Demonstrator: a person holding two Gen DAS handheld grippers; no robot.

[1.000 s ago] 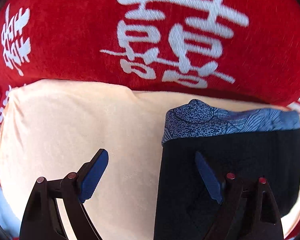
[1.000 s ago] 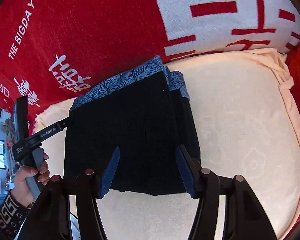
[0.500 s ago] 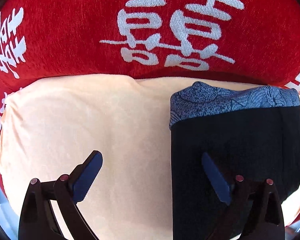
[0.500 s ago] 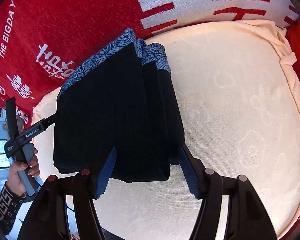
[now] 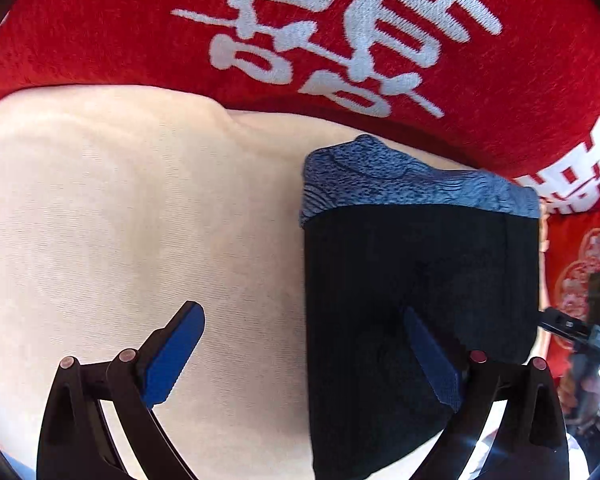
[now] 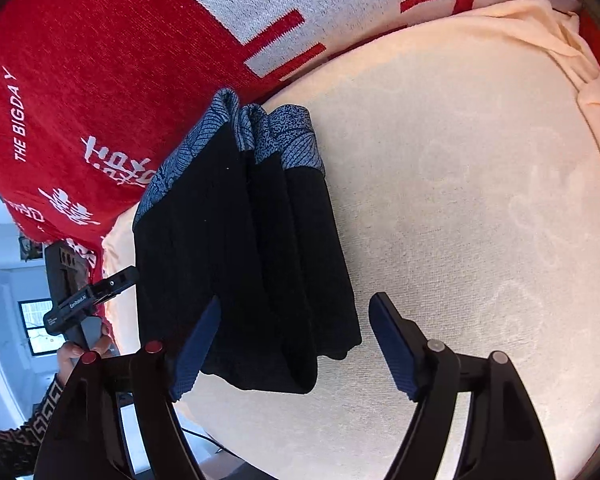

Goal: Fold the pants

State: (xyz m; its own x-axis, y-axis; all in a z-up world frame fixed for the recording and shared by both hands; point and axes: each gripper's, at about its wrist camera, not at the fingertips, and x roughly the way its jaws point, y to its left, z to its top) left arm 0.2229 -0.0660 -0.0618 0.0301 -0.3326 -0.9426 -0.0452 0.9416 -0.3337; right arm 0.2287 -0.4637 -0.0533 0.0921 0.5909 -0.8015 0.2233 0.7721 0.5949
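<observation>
The black pants (image 5: 412,280) lie folded in a compact stack on the cream seat cushion (image 5: 140,220), their blue patterned waistband (image 5: 400,184) toward the red backrest. In the right wrist view the pants (image 6: 240,248) show several stacked layers with the waistband (image 6: 268,136) at the far end. My left gripper (image 5: 304,344) is open and empty, hovering over the pants' left edge. My right gripper (image 6: 296,340) is open and empty, above the stack's near end. Each gripper also shows in the other's view, the right gripper (image 5: 592,328) and the left gripper (image 6: 88,300).
A red blanket with white characters (image 5: 320,32) covers the backrest behind the cushion. The cream cover bunches at the far right corner (image 6: 580,64). A room with a window (image 6: 36,320) shows beyond the cushion's left edge.
Both grippers have drawn back and shifted sideways; the right gripper's jaws have opened wider. The folded pants have stayed in place on the cushion.
</observation>
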